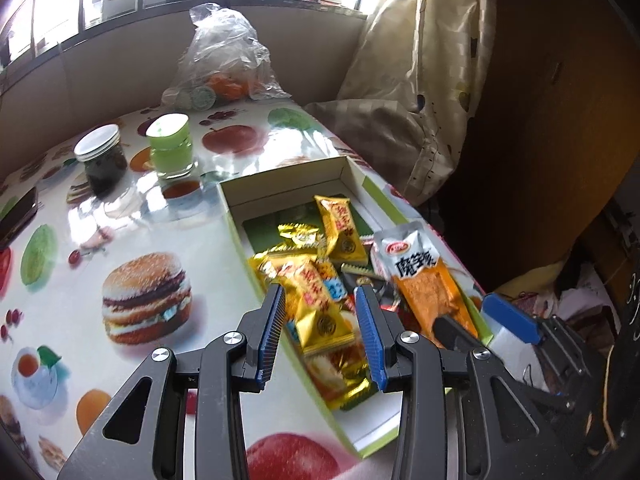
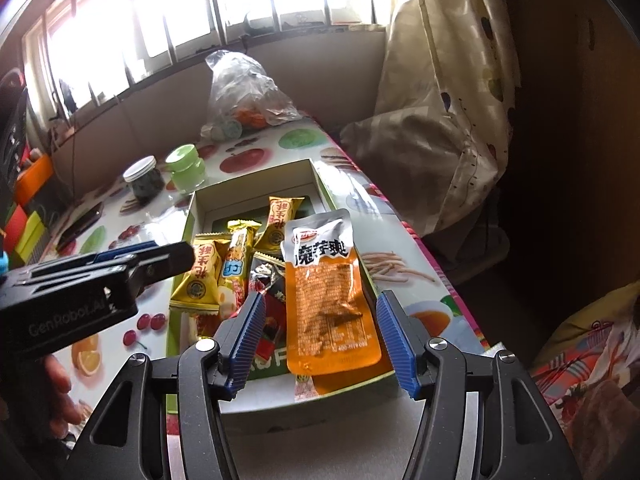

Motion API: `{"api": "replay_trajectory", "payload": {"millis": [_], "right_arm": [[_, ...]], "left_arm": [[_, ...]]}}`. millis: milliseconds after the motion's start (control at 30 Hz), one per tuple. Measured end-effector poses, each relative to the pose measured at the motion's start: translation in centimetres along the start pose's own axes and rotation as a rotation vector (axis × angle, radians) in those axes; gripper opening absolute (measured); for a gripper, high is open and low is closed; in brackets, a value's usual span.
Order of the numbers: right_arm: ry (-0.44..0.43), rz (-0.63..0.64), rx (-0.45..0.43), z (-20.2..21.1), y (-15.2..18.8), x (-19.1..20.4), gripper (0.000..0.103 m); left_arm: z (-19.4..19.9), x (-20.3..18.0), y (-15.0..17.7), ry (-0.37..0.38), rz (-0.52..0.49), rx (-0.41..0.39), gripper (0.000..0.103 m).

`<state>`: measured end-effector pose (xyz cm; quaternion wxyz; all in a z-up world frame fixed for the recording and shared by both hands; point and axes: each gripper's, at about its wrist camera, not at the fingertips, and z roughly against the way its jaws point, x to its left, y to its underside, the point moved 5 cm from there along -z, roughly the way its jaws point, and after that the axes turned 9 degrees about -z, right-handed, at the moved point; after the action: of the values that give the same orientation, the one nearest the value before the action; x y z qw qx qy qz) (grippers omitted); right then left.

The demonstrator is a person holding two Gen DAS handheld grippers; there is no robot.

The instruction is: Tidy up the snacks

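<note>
Snacks lie heaped in an open box (image 1: 344, 168) at the bench's (image 1: 120, 220) right edge: gold packets (image 1: 316, 300) to the left, an orange pouch (image 2: 332, 292) along its right wall. Left gripper (image 1: 320, 332) hovers over the gold packets, jaws partly open, holding nothing. Right gripper (image 2: 320, 340) hangs above the pouch, jaws wide, clear of it. Two jars (image 1: 102, 158) stand beyond the box, a plastic bag (image 1: 224, 56) at the far edge.

Dark-filled jar (image 1: 102, 158) with white lid, upper left, just beside green-lidded jar (image 1: 172, 148). Clear plastic bag (image 1: 224, 56) with orange contents behind them, top centre. Cream curtain (image 1: 436, 60) upper right. Fruit-print tablecloth (image 1: 120, 240) underneath.
</note>
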<state>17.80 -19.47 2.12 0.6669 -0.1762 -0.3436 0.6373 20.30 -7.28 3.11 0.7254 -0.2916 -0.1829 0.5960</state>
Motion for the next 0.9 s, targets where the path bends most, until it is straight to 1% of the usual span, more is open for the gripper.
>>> {"api": "replay_trajectory", "payload": {"millis": [200,400,467,633,667,733,800,900], "right_arm": [[0.000,0.012,-0.006,1.0,0.8,0.3,0.058],[0.008,0.013,-0.006,1.8,1.8,0.2,0.058],[0.012,0.014,-0.004,1.9,2.2,0.1,0.058],[0.035,0.037,0.007,2.3,3.6,0.1,0.058],[0.042,0.039,0.011,2.4,4.0,0.1,0.058],[0.048,0.027,0.018,2.4,4.6,-0.2,0.058],[0.054,0.011,0.025,2.4,5.2,-0.5,0.058],[0.062,0.006,0.044,2.3,6.0,-0.8,0.058]], "left_arm": [[1.0,-0.3,1.5,-0.017,-0.011,-0.001,0.038],[2.0,-0.5,3.4,-0.058,-0.030,-0.003,0.038],[2.1,-0.4,4.4,-0.070,-0.024,0.007,0.038],[2.1,-0.6,6.5,-0.066,-0.035,0.031,0.038],[2.1,-0.6,7.1,-0.081,-0.037,0.036,0.038],[1.9,-0.6,7.8,-0.088,-0.044,0.047,0.038],[1.8,-0.6,8.4,-0.073,-0.036,0.054,0.038],[1.7,-0.4,9.2,-0.092,-0.027,0.067,0.038]]}}
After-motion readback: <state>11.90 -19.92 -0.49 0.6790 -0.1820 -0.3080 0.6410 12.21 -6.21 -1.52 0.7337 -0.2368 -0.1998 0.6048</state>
